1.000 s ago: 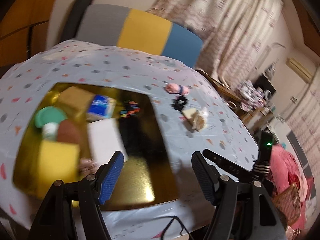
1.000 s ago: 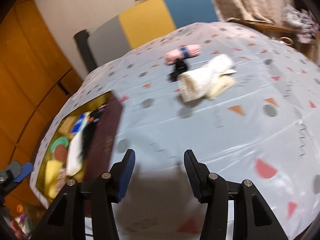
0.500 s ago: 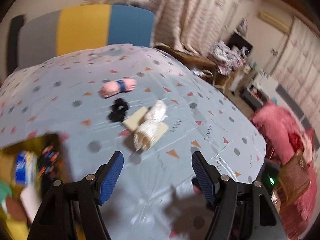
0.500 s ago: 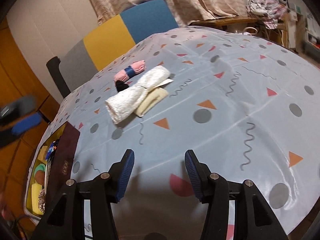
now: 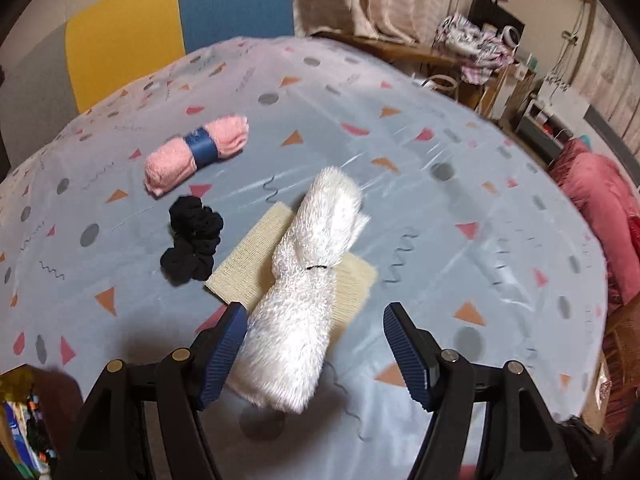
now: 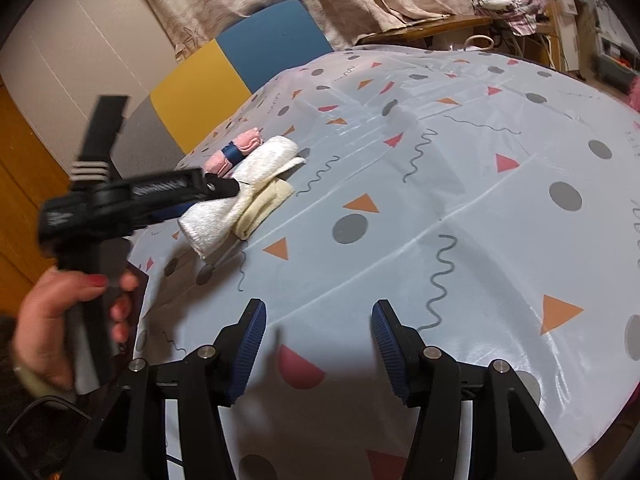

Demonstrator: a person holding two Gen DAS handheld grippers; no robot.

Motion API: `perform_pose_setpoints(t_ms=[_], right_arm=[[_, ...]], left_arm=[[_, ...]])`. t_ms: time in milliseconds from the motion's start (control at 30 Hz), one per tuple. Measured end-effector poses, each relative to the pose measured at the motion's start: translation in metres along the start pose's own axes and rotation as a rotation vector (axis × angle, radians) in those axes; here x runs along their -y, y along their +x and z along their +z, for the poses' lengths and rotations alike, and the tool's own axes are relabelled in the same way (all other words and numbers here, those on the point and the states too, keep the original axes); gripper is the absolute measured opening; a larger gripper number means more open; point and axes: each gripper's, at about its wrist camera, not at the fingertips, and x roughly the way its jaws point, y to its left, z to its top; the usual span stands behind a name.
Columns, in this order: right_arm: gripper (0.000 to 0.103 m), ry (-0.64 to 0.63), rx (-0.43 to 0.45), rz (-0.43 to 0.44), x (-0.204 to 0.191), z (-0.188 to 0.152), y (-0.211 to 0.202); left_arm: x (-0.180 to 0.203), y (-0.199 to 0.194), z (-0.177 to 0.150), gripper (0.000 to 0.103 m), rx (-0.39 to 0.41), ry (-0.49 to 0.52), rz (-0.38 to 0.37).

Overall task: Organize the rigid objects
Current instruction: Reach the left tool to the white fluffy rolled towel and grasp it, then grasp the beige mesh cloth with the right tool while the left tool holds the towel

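Note:
A rolled white towel (image 5: 308, 280) tied with a black band lies across a folded cream cloth (image 5: 256, 258) on the patterned tablecloth (image 5: 460, 208). My left gripper (image 5: 314, 338) is open, its fingers on either side of the towel's near end. A black scrunchie (image 5: 192, 238) and a pink roll with a blue band (image 5: 196, 152) lie to the left. In the right wrist view the towel (image 6: 236, 196) shows with the left gripper's body over it. My right gripper (image 6: 318, 334) is open and empty above bare cloth.
A grey, yellow and blue chair back (image 5: 168, 28) stands behind the table. A corner of the gold tray with items (image 5: 20, 432) shows at lower left. A low table with clutter (image 5: 472, 48) and a pink bundle (image 5: 600, 216) lie to the right.
My left gripper has swung from over the gold tray to the right and closed in on the white towel. My right gripper has moved right along the table, staying open.

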Motion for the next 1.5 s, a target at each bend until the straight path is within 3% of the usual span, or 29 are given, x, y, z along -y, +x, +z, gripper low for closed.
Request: perform_pose_setpoints(t_ms=[133, 200, 400, 533, 600, 700, 767, 867, 967, 1067, 1200, 1300, 1433, 1500], right_arm=[[0.057, 0.008, -0.007, 0.004, 0.004, -0.001, 0.003], [0.057, 0.010, -0.013, 0.005, 0.004, -0.002, 0.005], [0.057, -0.004, -0.014, 0.007, 0.001, -0.001, 0.005], [0.057, -0.038, -0.016, 0.010, -0.005, 0.007, 0.009], [0.059, -0.079, -0.032, 0.013, -0.011, 0.014, 0.016], [0.067, -0.164, -0.057, 0.027, -0.025, 0.028, 0.030], [0.080, -0.235, -0.073, 0.045, -0.038, 0.040, 0.040], [0.090, -0.359, -0.107, 0.081, -0.059, 0.057, 0.059], [0.094, -0.469, -0.166, 0.088, -0.076, 0.072, 0.082], [0.094, -0.519, -0.236, 0.054, -0.088, 0.077, 0.101], [0.094, -0.513, -0.284, 0.111, -0.094, 0.075, 0.113], [0.092, -0.494, -0.307, 0.105, -0.095, 0.073, 0.124], [0.076, -0.468, -0.346, 0.096, -0.099, 0.068, 0.139], [0.060, -0.481, -0.326, 0.087, -0.103, 0.065, 0.137]], left_arm=[[-0.017, 0.016, -0.006, 0.069, -0.025, -0.085, -0.008], [-0.022, 0.021, -0.011, 0.039, -0.045, -0.112, -0.029], [-0.028, 0.005, -0.036, 0.035, -0.010, -0.158, -0.036], [-0.037, -0.024, -0.063, 0.035, 0.047, -0.254, -0.036], [-0.043, -0.040, -0.077, 0.035, 0.089, -0.300, -0.072], [-0.044, -0.058, -0.098, 0.035, 0.111, -0.316, -0.038], [-0.047, -0.065, -0.113, 0.035, 0.112, -0.335, -0.026], [-0.049, -0.069, -0.127, 0.035, 0.095, -0.352, -0.030], [-0.045, -0.069, -0.136, 0.035, 0.085, -0.342, -0.024], [-0.046, -0.067, -0.141, 0.035, 0.077, -0.347, -0.024], [-0.050, -0.065, -0.145, 0.035, 0.068, -0.364, -0.039], [-0.050, -0.062, -0.146, 0.035, 0.058, -0.360, -0.044], [-0.049, -0.061, -0.146, 0.035, 0.046, -0.346, -0.042], [-0.049, -0.061, -0.146, 0.035, 0.043, -0.344, -0.042]])
